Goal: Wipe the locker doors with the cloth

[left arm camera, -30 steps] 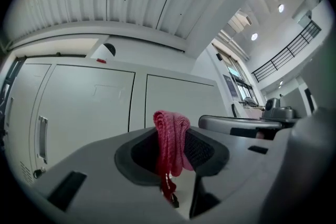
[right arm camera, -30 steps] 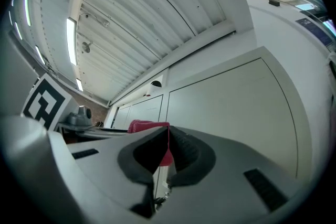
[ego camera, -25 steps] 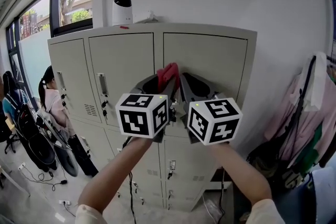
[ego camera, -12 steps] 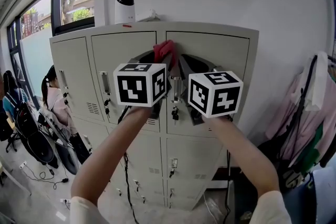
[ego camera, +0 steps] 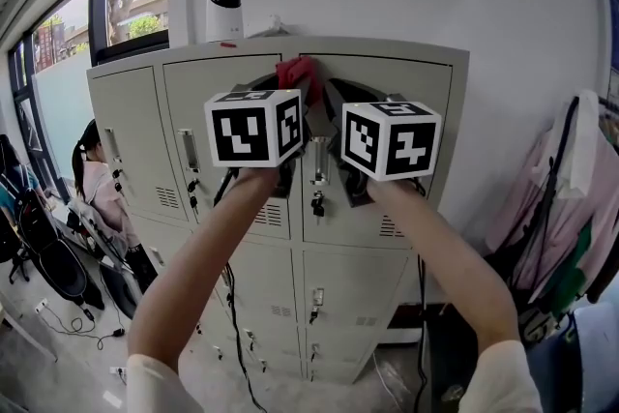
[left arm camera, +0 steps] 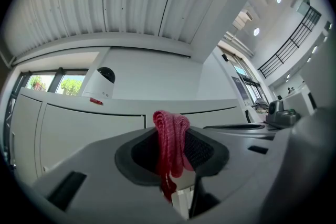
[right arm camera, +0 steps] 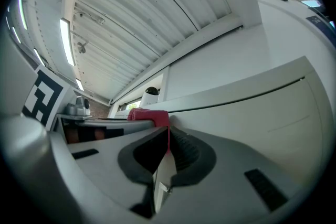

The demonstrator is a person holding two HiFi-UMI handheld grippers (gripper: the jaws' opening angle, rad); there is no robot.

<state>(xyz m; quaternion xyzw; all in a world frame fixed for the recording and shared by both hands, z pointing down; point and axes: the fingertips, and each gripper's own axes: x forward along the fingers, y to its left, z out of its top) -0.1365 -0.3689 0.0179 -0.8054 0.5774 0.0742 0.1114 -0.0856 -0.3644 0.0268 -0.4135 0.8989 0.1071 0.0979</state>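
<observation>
A red cloth [ego camera: 296, 71] sits bunched against the top of the beige locker doors [ego camera: 382, 111], at the seam between two doors. My left gripper [ego camera: 292, 90] is shut on it; in the left gripper view the cloth [left arm camera: 170, 134] hangs folded between the jaws of the left gripper [left arm camera: 173, 150]. My right gripper [ego camera: 325, 98] is pressed in beside it from the right. In the right gripper view the cloth [right arm camera: 148, 116] lies at the jaw tips of the right gripper [right arm camera: 168, 136], and a thin red strip runs down between the closed pads.
A white device with a black top [ego camera: 224, 14] stands on the lockers. A door handle with a key [ego camera: 316, 179] is below the grippers. A person [ego camera: 97, 184] is at the far left by the windows. Clothes [ego camera: 561, 198] hang at the right.
Both grippers have risen together with the cloth, from the middle of the upper doors to their top edge.
</observation>
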